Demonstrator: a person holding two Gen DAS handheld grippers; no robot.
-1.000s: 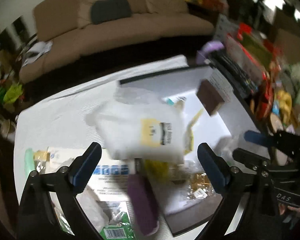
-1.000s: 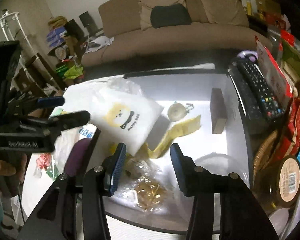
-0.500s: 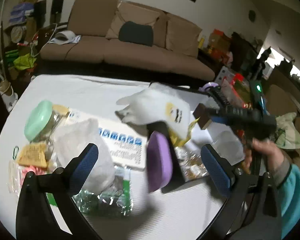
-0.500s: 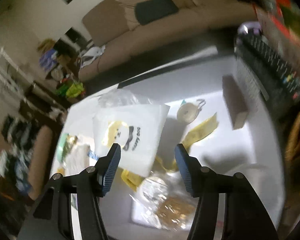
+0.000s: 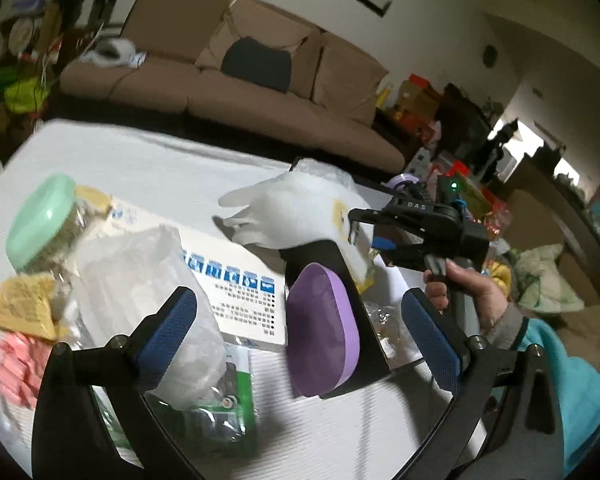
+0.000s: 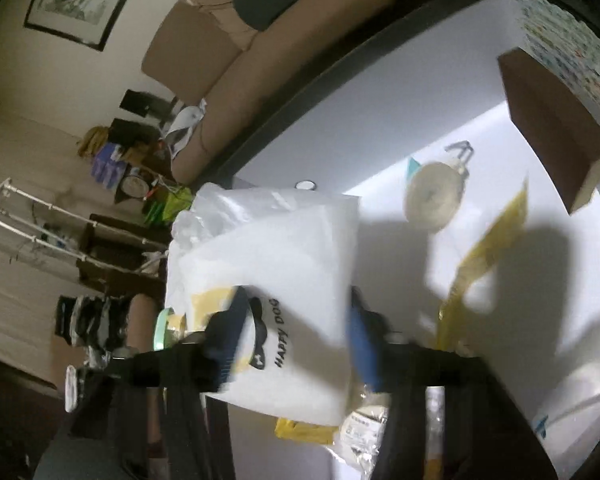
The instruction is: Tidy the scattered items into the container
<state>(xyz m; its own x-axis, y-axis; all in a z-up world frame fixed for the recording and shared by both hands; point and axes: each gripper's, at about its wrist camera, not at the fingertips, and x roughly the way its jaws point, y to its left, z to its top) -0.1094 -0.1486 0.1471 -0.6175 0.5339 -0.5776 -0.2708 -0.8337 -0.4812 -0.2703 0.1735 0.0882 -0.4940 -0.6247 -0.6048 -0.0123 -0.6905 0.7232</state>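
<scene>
A white "HAPPY DOG" bag (image 6: 284, 272) lies half over the black-rimmed tray (image 6: 300, 92). My right gripper (image 6: 296, 340) straddles the bag's near end. Its jaws are closing with the bag between them, and the blurred pads do not clearly press on it. In the left wrist view the same bag (image 5: 296, 208) shows with the right gripper (image 5: 366, 230) at its right edge, held by a hand (image 5: 464, 292). My left gripper (image 5: 300, 330) stands wide open and holds nothing. It hovers over a purple oval case (image 5: 324, 332) that leans on the tray's black edge (image 5: 364, 308).
To the left lie a green-lidded jar (image 5: 40, 220), a clear plastic bag (image 5: 140, 280), a white box with blue print (image 5: 236, 284), a yellow packet (image 5: 24, 308) and a green packet (image 5: 204, 412). The tray holds a brown block (image 6: 552, 128), a round roll (image 6: 432, 196) and a yellow strip (image 6: 488, 248).
The right gripper rolled, came down over the white bag and narrowed its jaws around it. The left gripper swung left and lower toward the purple case, and its jaws widened.
</scene>
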